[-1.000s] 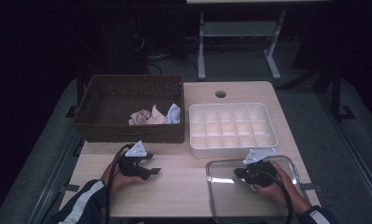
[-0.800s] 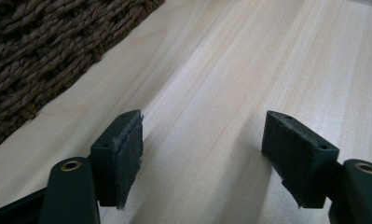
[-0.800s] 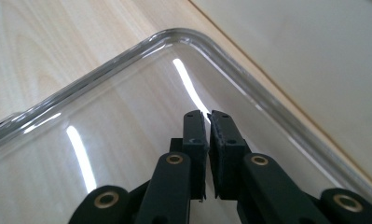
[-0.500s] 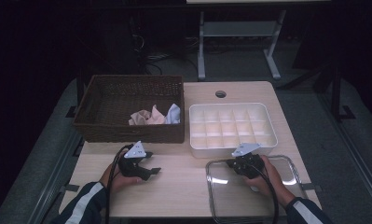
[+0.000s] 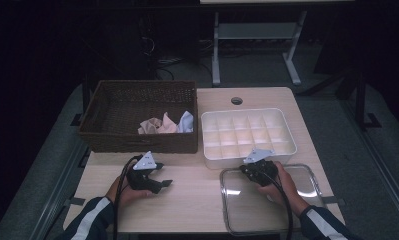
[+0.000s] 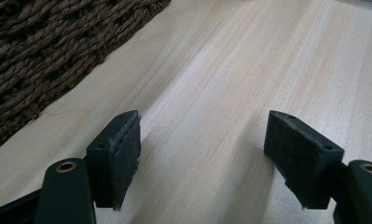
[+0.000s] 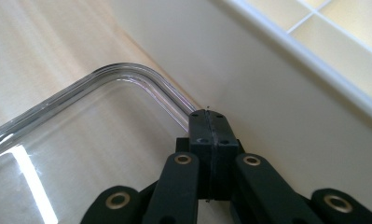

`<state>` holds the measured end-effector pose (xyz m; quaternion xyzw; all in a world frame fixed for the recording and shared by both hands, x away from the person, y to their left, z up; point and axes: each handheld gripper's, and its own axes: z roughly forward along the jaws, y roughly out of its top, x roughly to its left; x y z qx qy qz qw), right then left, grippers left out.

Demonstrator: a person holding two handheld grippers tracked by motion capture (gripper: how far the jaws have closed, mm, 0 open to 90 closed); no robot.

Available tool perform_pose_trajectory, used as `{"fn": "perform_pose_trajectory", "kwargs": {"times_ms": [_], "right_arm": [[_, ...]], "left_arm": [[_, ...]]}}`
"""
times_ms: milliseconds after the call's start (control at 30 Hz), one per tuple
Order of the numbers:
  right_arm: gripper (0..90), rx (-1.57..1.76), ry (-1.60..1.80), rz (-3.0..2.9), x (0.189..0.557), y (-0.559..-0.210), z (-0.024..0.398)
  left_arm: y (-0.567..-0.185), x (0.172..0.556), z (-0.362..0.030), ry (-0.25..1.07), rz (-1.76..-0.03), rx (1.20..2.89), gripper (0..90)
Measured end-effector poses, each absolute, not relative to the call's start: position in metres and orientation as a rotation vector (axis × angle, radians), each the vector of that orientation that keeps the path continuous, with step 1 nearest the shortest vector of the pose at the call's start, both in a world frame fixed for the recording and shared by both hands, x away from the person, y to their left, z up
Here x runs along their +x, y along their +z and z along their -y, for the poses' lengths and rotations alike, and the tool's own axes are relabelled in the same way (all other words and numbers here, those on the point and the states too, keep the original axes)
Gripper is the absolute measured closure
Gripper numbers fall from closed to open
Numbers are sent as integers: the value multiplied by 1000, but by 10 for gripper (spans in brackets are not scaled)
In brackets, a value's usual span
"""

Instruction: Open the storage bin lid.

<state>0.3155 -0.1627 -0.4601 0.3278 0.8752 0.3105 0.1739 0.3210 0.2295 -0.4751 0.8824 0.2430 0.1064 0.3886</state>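
While the left gripper point(image 5: 159, 176) waits spread, the right gripper point(image 7: 207, 115) pinches the clear lid point(image 7: 81, 140).
Jaws pressed together, seemingly on its rim, lower right of the high view.

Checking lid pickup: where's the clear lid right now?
High view: the clear lid lies flat on the table's near right part, just in front of the white compartment tray. The right gripper is shut on the lid's far rim.
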Motion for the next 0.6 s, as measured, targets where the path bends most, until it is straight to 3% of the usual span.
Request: {"fn": "perform_pose_trajectory", "kwargs": {"times_ms": [133,600], "right_arm": [[896,915,864,-2468,317,-460,161],[732,851,1007,-2533,298,-451,160]], "left_arm": [[-475,321,-229,269,-622,2239,264],[-454,319,-234,252,-614,2188,271]]}}
